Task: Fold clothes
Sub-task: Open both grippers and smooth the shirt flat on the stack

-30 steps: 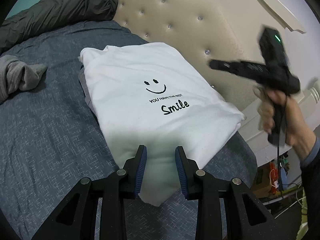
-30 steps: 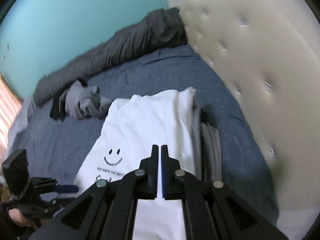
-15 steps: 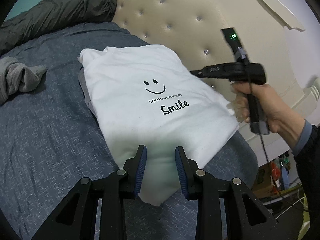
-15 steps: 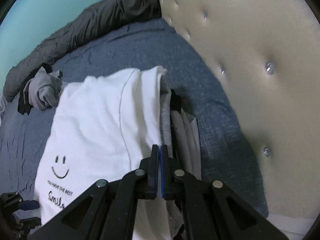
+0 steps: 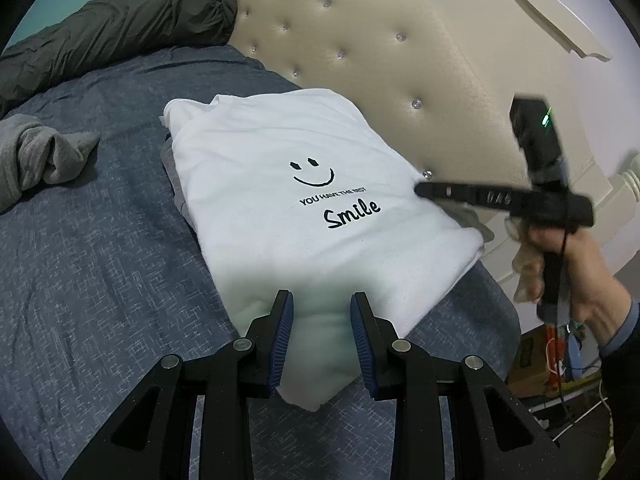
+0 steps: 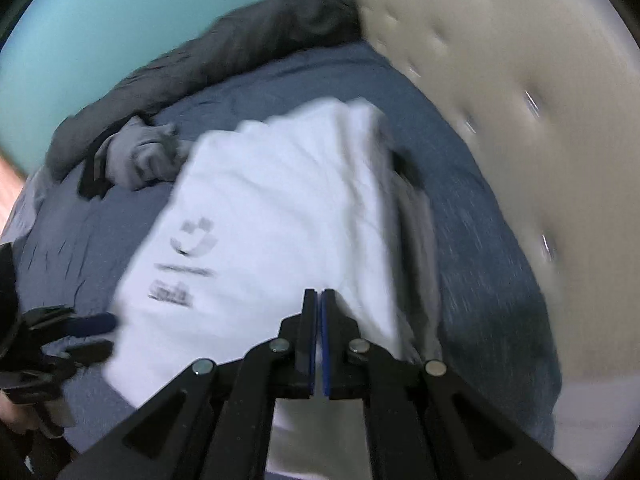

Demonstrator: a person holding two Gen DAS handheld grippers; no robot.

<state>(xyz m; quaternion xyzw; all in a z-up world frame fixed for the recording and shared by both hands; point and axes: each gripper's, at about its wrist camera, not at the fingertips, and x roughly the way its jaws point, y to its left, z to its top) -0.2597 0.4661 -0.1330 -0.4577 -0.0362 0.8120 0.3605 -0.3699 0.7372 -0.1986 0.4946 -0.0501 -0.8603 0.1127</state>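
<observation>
A folded white T-shirt (image 5: 280,184) with a black smiley and the word "Smile" lies on the blue-grey bed cover (image 5: 100,240), on top of folded grey clothes (image 6: 416,240). My left gripper (image 5: 322,296) hangs still over the shirt's near corner. Its jaws stand apart and the cloth lies flat below them, not pinched. My right gripper (image 5: 416,190), held by a hand, is shut with nothing in it, and its tip is at the shirt's right edge. In the blurred right wrist view its closed fingers (image 6: 319,292) point down at the white T-shirt (image 6: 272,220), with the left gripper (image 6: 110,334) at the far left.
A crumpled grey garment (image 5: 36,156) lies on the cover to the left. A dark puffy jacket (image 5: 120,28) runs along the back. The cream tufted headboard (image 5: 380,60) stands close behind the shirt. Past the bed's right edge are a cardboard box and cables (image 5: 532,364).
The right gripper came down from a raised spot at the right to the shirt's right edge, staying shut. The left gripper and the shirt have not moved.
</observation>
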